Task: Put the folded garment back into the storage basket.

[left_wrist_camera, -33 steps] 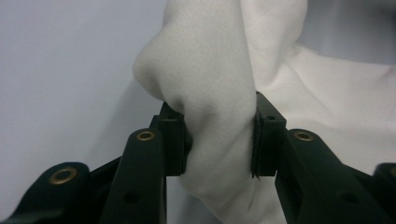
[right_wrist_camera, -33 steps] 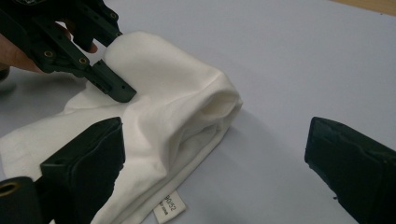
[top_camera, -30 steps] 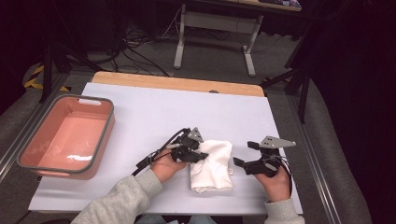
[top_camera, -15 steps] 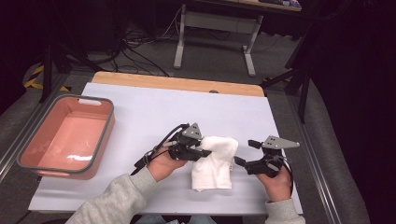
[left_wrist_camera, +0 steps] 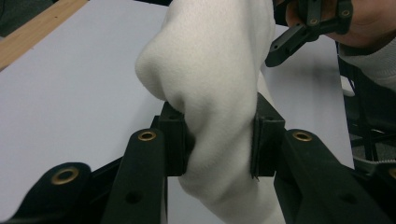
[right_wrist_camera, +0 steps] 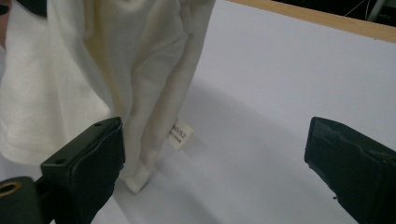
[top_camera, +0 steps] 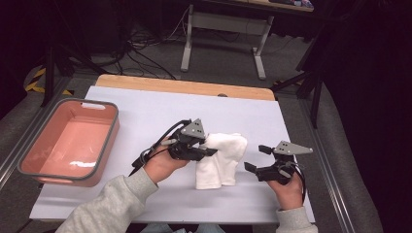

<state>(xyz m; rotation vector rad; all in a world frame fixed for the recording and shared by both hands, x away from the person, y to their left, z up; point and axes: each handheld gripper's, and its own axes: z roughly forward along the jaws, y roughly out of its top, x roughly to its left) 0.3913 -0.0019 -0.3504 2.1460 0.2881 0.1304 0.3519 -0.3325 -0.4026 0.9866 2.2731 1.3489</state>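
While our left tool (top_camera: pixel 210 151) clamps the cloth (top_camera: pixel 221 162) and lifts it, our right tool (top_camera: pixel 253 158), jaws apart, must next grip the hanging edge beside it.

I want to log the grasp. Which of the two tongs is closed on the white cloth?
The left tongs: their jaws pinch a fold of the white cloth and lift it. The right tongs stand open beside the cloth, holding nothing.
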